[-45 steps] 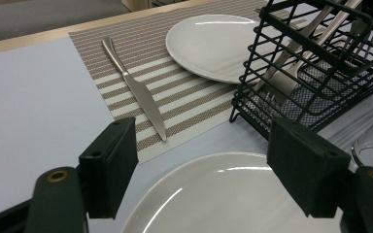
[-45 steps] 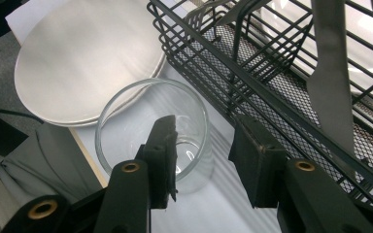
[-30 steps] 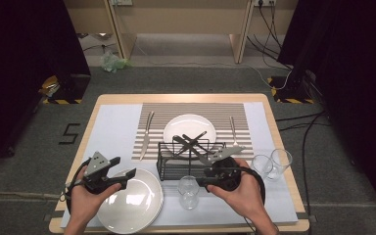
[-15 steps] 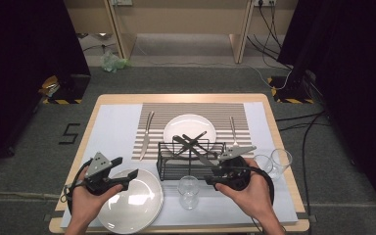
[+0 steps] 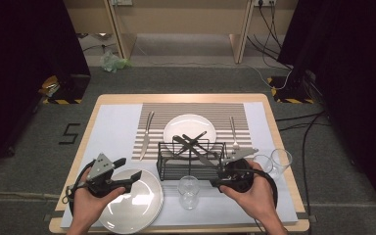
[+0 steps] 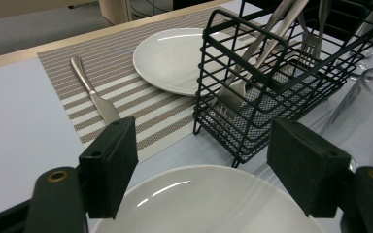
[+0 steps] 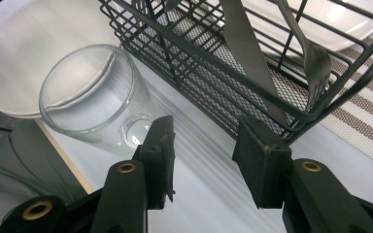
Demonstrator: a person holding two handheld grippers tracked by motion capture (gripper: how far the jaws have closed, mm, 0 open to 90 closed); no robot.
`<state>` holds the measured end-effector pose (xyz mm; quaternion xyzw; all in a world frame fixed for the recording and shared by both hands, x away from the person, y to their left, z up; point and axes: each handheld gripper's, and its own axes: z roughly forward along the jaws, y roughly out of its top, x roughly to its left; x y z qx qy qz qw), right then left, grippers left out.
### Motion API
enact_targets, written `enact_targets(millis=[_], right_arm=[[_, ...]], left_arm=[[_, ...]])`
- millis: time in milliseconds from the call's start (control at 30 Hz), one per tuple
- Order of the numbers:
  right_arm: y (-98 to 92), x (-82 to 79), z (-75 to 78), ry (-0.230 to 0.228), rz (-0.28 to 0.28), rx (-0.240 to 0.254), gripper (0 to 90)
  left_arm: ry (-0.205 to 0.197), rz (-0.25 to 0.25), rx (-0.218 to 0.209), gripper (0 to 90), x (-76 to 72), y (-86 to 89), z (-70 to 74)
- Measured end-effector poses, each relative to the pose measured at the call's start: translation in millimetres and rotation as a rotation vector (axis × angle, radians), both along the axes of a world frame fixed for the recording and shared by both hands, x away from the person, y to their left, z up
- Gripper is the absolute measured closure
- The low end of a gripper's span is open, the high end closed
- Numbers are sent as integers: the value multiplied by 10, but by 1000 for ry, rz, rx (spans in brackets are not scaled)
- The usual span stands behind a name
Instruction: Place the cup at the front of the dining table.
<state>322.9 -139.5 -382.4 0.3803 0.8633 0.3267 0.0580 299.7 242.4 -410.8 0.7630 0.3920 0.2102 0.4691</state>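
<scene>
Right gripper view: right claw [image 7: 201, 155] open, beside rack [image 7: 252, 82] edge.

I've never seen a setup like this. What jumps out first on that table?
A black wire basket stands mid-table with cutlery leaning in it, just in front of a white plate on the striped mat. A person holds a gripper in each hand: the left gripper open over the near plate, the right gripper open beside a clear glass.

Table [image 5: 284, 147]: wooden — white sheet [image 5: 112, 132] covers it
Centre, 12 o'clock: striped placemat [image 5: 154, 112]
6 o'clock: black wire basket [image 5: 166, 169] — glass [image 5: 189, 192]
</scene>
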Motion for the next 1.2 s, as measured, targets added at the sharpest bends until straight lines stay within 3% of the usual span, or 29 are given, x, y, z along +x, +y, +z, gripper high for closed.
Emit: enact_targets(millis=[333, 1200], right_arm=[[9, 3, -17, -7, 3, -25, 554], [-10, 9, -5, 0, -9, -25, 531]], left_arm=[[0, -41, 0, 262, -38, -114, 24], [4, -149, -36, 262, -122, -418, 95]])
